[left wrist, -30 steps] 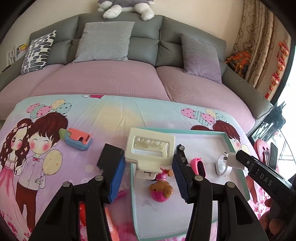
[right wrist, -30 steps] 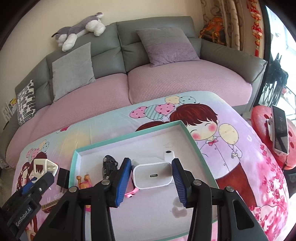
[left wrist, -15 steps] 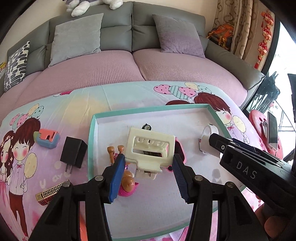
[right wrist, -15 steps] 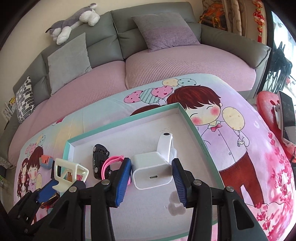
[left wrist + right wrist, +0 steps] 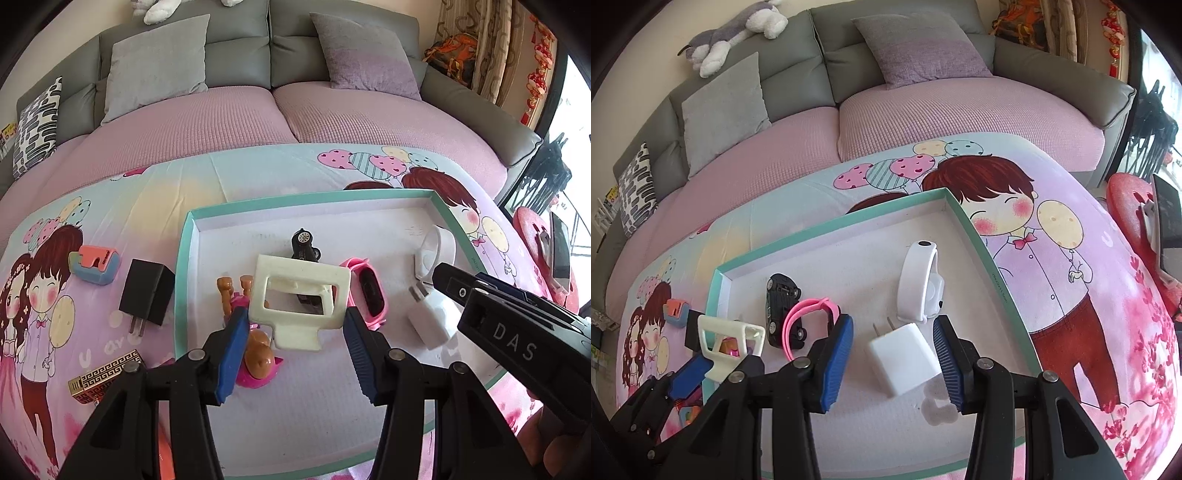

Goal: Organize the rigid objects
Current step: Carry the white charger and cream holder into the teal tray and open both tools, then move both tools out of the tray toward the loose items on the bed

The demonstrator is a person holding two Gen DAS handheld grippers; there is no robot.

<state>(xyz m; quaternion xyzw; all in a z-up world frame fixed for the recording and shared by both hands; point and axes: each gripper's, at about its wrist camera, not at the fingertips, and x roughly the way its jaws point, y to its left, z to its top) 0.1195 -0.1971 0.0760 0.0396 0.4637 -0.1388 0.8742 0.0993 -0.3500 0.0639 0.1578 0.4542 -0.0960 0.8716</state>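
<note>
My left gripper point(image 5: 295, 314) is shut on a cream plastic holder point(image 5: 295, 334) and hangs over the middle of the teal-rimmed tray point(image 5: 184, 266). Below the holder lie a black toy car point(image 5: 304, 242), a pink doll point(image 5: 258, 358) and a pink watch point(image 5: 369, 291). My right gripper point(image 5: 893, 323) is shut on a white charger point(image 5: 905, 358), low over the tray's right half. The charger sits askew between the pads, prongs pointing up-left. A white wristband point(image 5: 919, 277) lies just beyond it. The holder point(image 5: 727, 323) also shows at the right wrist view's left.
On the cartoon cloth left of the tray lie a black charger point(image 5: 147, 291), a pink-and-blue block point(image 5: 94, 264) and a gold patterned box point(image 5: 103, 376). A grey sofa point(image 5: 236, 44) with cushions stands behind. A red stool point(image 5: 1134, 206) carrying a phone is at the right.
My left gripper carried the cream holder from over the tray's left edge to over its middle. My right gripper sank a little, and the white charger has twisted askew between its pads.
</note>
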